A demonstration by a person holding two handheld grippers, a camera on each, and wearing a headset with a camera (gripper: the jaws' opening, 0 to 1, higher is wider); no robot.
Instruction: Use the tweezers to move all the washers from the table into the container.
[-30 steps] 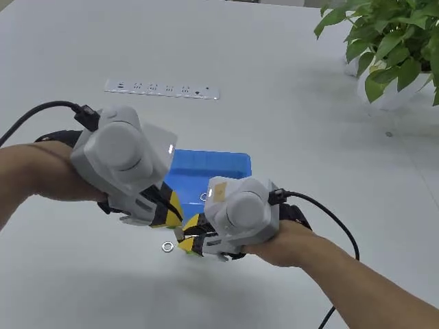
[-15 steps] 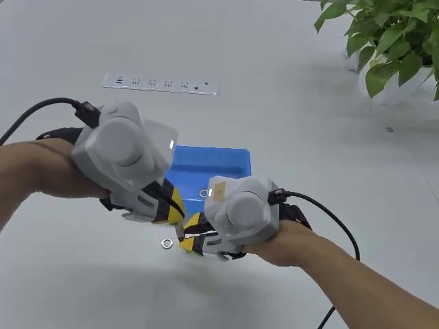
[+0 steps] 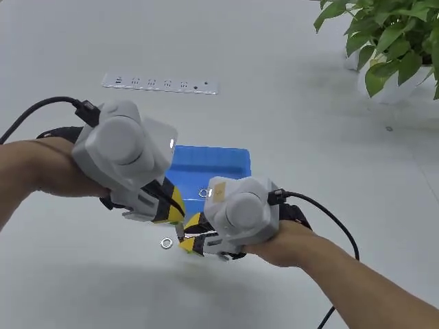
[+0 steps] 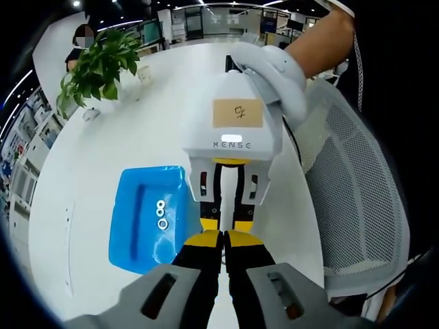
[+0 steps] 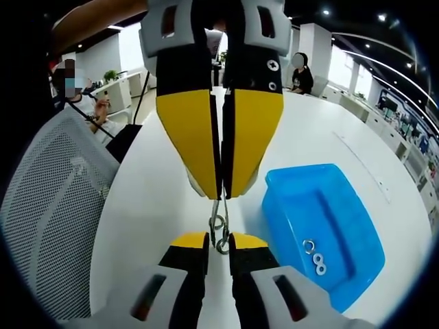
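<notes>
Head view puts a loose washer (image 3: pixel 166 242) on the surface (image 3: pixel 288 103) just off the near edge of the container (image 3: pixel 209 164), slightly farther from it than the meeting fingers (image 3: pixel 174 203), where left gripper (image 5: pixel 221 195) and right gripper (image 5: pixel 219 241) both pinch the thin tweezers (image 5: pixel 219 218), the right gripper nearer the washer.

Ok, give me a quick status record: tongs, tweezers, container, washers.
left tongs: shut on the tweezers, tip to tip with the right tongs
right tongs: shut on the tweezers' other end
tweezers: thin metal, bridging both tongs
container: blue tray, beside the tongs
inside container: three washers
on table: one washer, close to the tongs
background: power strip, potted plant
</notes>
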